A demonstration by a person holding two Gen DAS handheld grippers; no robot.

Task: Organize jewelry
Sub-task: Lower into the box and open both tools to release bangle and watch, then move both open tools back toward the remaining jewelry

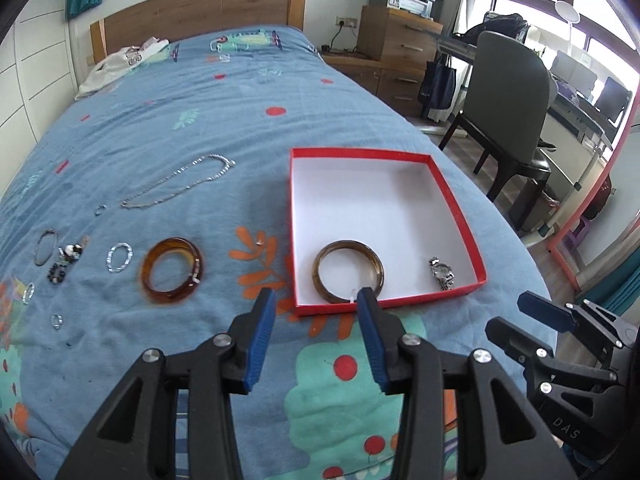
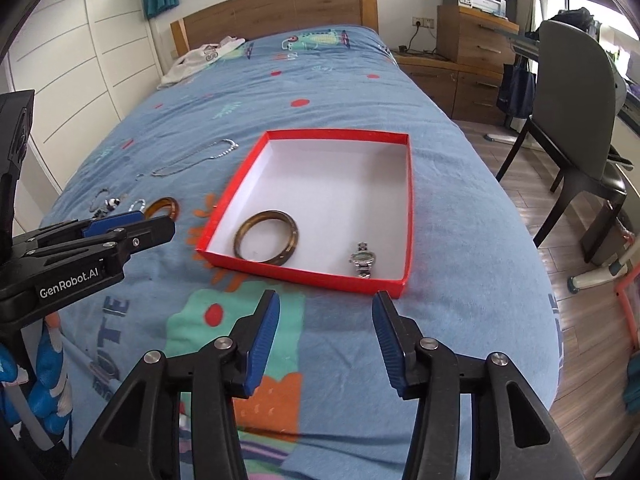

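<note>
A red box with a white floor lies on the blue bedspread and holds a brown bangle and a silver watch. The box, bangle and watch also show in the right wrist view. Left of the box lie an amber bangle, a silver chain necklace, a silver link bracelet and several small rings and beads. My left gripper is open and empty, just short of the box's near edge. My right gripper is open and empty before the box's near right corner.
The bed has a wooden headboard and white clothing at its far end. A dark chair, drawers and a desk stand to the right on the wooden floor. White wardrobes line the left wall.
</note>
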